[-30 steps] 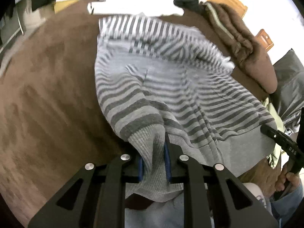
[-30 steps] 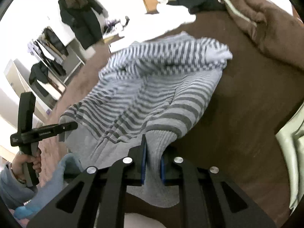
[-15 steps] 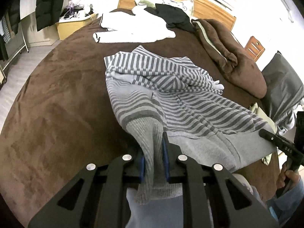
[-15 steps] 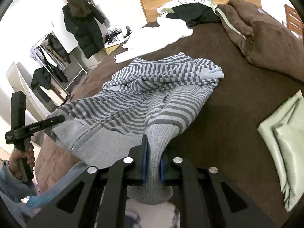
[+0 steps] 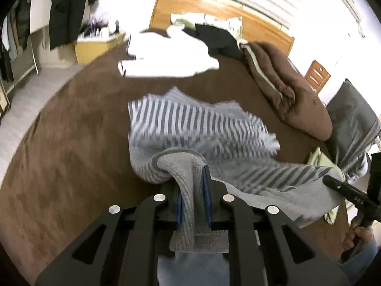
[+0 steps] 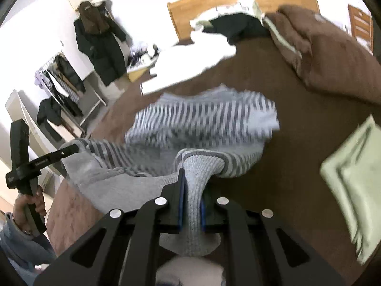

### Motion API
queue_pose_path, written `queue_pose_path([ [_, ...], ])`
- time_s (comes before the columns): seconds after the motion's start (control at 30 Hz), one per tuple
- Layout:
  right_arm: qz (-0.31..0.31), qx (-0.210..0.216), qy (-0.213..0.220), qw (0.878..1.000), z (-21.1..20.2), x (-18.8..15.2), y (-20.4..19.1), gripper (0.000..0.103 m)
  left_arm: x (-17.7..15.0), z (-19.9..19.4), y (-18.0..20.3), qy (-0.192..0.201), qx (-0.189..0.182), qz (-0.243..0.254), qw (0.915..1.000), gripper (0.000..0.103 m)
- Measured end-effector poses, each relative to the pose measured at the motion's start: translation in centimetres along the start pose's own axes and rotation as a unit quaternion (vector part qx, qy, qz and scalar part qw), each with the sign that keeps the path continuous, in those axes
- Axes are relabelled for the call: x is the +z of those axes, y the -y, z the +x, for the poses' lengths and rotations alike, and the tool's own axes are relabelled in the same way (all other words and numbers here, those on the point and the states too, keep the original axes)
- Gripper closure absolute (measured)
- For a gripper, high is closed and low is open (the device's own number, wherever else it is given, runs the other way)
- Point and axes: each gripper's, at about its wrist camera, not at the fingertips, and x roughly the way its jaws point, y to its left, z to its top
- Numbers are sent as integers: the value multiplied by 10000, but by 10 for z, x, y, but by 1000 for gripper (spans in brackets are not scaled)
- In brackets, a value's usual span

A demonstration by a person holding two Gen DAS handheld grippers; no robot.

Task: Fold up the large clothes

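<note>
A grey striped sweater (image 5: 197,128) lies on the brown bed cover (image 5: 62,143), its near edge lifted off the bed. My left gripper (image 5: 193,186) is shut on the plain grey ribbed hem (image 5: 190,205) at one corner. In the right wrist view the same sweater (image 6: 204,119) hangs from my right gripper (image 6: 190,190), shut on the other ribbed hem corner (image 6: 195,205). Each view shows the other gripper at its edge: the right one (image 5: 343,190) held by a hand, the left one (image 6: 47,159) likewise. The hem stretches between them.
White clothing (image 5: 166,59) and a black garment (image 5: 219,40) lie near the wooden headboard (image 5: 238,9). A rolled brown quilt (image 5: 285,90) lies along the right side. A pale green folded cloth (image 6: 352,178) rests at the right. Coats (image 6: 100,45) hang by the wall.
Both grippers have risen, lifting the sweater's hem higher off the bed; the near part now folds over toward the headboard, and more of the room shows.
</note>
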Motion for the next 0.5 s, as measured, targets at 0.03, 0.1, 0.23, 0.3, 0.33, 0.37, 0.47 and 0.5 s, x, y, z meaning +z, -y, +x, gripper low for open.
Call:
queue_pose_path([
  [0.03,-28,3,87,10000,3,12,1,93,10,2,-1,101,4,-20,9999,86],
  [0.1,-52,16,237,9997,11,37,7,93,32,9,-2,272,3,-60,9996,86],
  [0.23,-92,-90,374,9992,43,90,18,93,75,32,3,526,123,26,9985,86],
  [0.3,-49,-125,358,9993,60,108,24,92,99,54,3,535,205,40,9984,86],
  [0.33,-3,-117,312,9994,71,118,29,92,107,65,2,502,228,22,9985,86],
  [0.37,38,-161,309,9994,83,128,34,92,113,75,1,458,233,-24,9987,86],
  [0.47,68,-221,250,9994,123,146,47,92,131,113,-8,374,282,-169,9988,86],
  [0.5,79,-263,172,9995,136,150,50,92,135,129,-12,288,344,-177,9988,86],
])
